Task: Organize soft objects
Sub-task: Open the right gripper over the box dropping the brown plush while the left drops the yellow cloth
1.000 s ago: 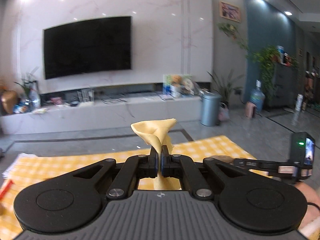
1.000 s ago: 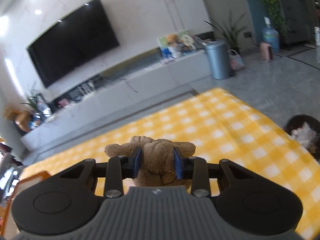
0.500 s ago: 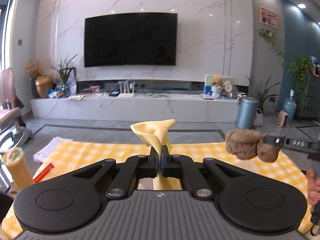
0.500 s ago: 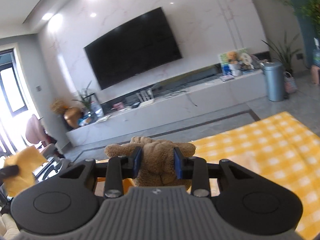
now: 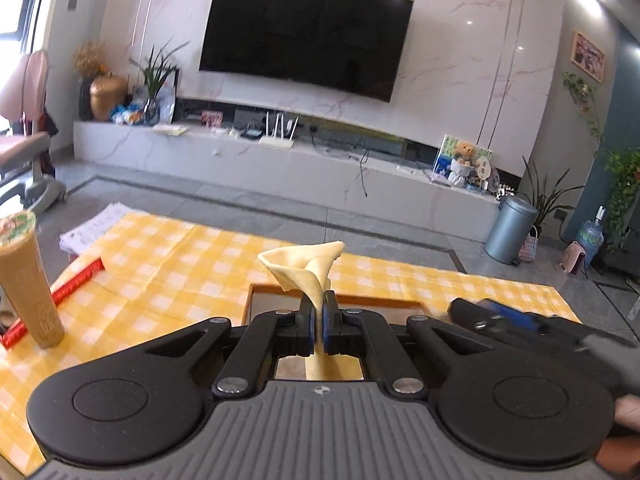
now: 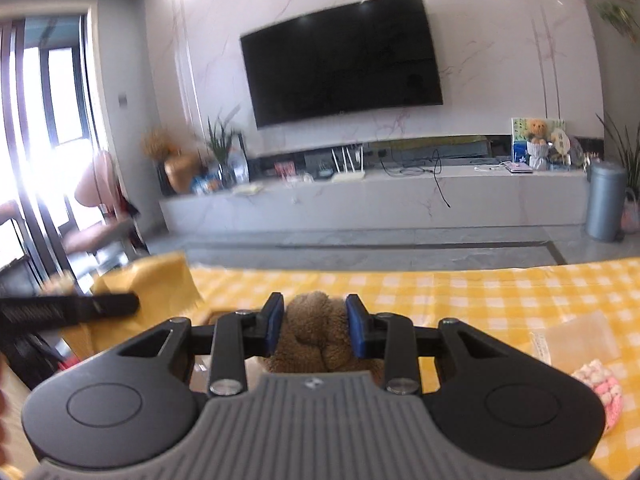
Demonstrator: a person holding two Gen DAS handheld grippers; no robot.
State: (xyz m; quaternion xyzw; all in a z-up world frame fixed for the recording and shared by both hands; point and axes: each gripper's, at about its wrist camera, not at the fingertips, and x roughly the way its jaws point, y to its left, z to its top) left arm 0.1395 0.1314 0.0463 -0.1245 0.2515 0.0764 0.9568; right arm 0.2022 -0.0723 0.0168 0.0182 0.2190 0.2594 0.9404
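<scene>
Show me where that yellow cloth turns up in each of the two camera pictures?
Left wrist view: the yellow cloth stands at centre, pinched in the left gripper.
Right wrist view: the cloth sits at the left edge, behind the other gripper's black finger.
Shared landmark: the wall television.

left gripper (image 5: 319, 322) clamped, right gripper (image 6: 316, 326) (closing)

A dark television (image 5: 304, 36) hangs on a marble wall (image 5: 460, 48) above a low console (image 5: 280, 160).
</scene>
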